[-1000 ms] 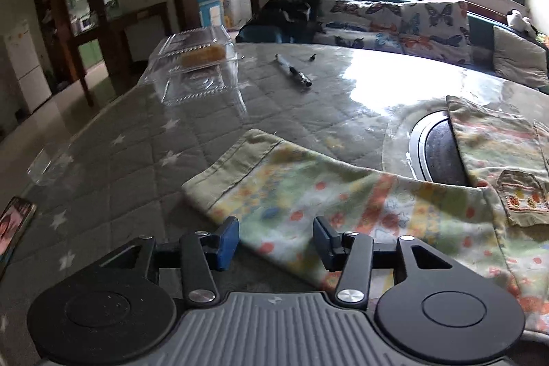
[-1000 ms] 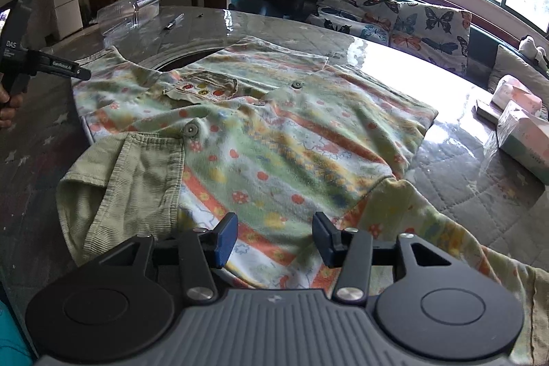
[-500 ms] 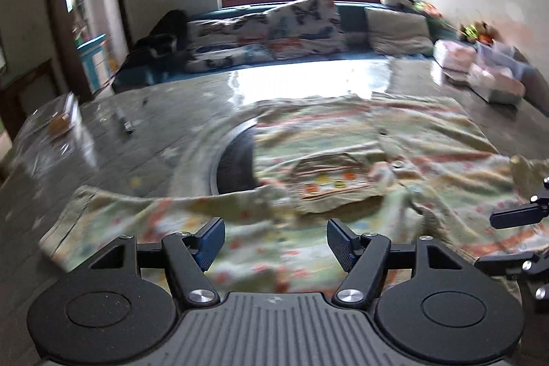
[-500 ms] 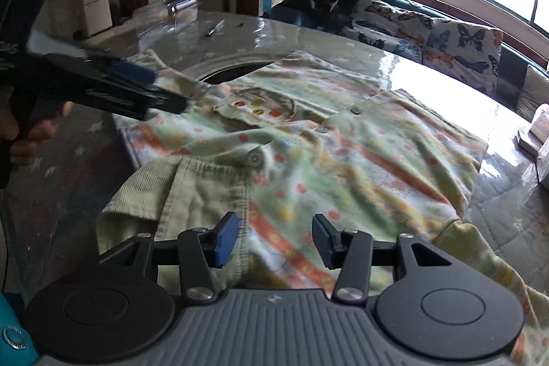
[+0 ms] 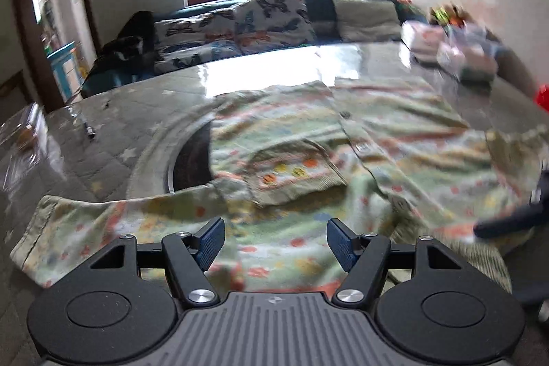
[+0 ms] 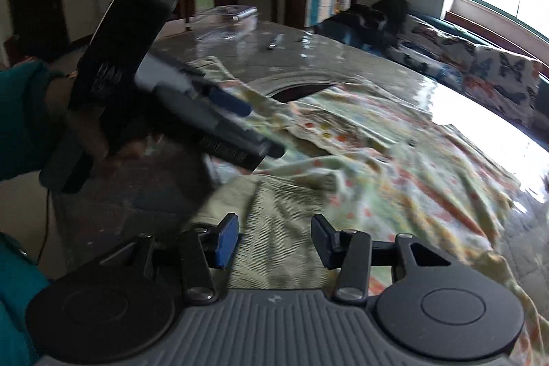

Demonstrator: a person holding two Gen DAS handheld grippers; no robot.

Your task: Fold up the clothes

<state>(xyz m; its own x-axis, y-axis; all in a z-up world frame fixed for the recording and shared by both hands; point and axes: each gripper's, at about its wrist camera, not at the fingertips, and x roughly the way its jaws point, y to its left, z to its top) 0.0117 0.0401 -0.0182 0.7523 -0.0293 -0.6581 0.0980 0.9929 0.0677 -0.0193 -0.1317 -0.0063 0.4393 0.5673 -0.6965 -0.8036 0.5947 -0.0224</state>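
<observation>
Left hand-held gripper [image 5: 276,244]: black plastic body, ribbed grey centre plate bearing a small emblem, two round black discs at the sides, angled black link arms fixed with silver screws, blue ribbed pads [image 5: 210,241] on the fingers. Right hand-held gripper [image 6: 273,239]: same build. Person: teal sleeve [image 6: 20,112] at the left wrist; a thin dark cable, possibly a cord of the rig, hangs below it.

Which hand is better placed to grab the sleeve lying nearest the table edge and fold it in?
Left, probably. The left gripper hovers open directly over that sleeve, while the right gripper sits over the shirt's corduroy collar, farther away.
</observation>
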